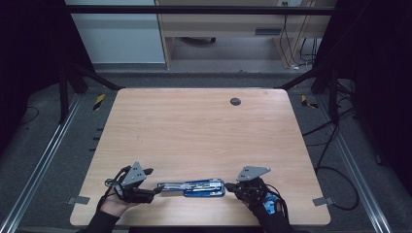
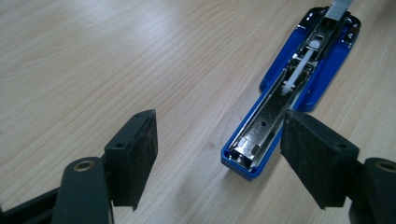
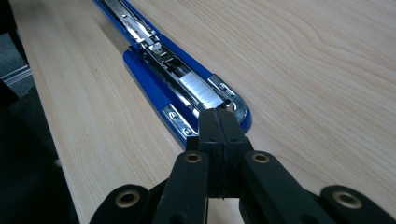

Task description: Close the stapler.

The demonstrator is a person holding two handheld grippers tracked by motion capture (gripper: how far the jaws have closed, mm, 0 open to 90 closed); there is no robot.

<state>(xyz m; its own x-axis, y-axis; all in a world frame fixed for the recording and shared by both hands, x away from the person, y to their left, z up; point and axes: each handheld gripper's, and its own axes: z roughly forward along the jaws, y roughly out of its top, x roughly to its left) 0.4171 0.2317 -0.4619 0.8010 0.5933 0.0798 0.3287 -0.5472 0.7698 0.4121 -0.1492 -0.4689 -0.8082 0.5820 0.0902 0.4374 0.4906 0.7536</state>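
1. At the left, the left gripper (image 1: pixel 154 190) is hovering just above the light wooden table (image 1: pixel 194 126) with its jaws standing wide and nothing pressed between the pads; in the left gripper view the near end of the stapler is lying just beside the right-hand pad (image 2: pixel 317 156), not clamped.
2. In the middle, the blue metal-and-plastic stapler, swung fully open and flat (image 1: pixel 192 188), is lying along the table's near edge, between the two grippers, with its shiny steel staple channel (image 2: pixel 275 107) facing up.
3. At the right, the right gripper (image 3: pixel 219 123) is pointing at the stapler's far end with its jaws pressed together on nothing, the tips just at the chrome end by a strip of silver staples (image 3: pixel 201 89).
4. The stapler is looking rigid, fairly heavy for its size and slick on the plated parts; its hinge is likely to flop when lifted. The blue plastic side walls are offering the safer hold, across the width near the middle.
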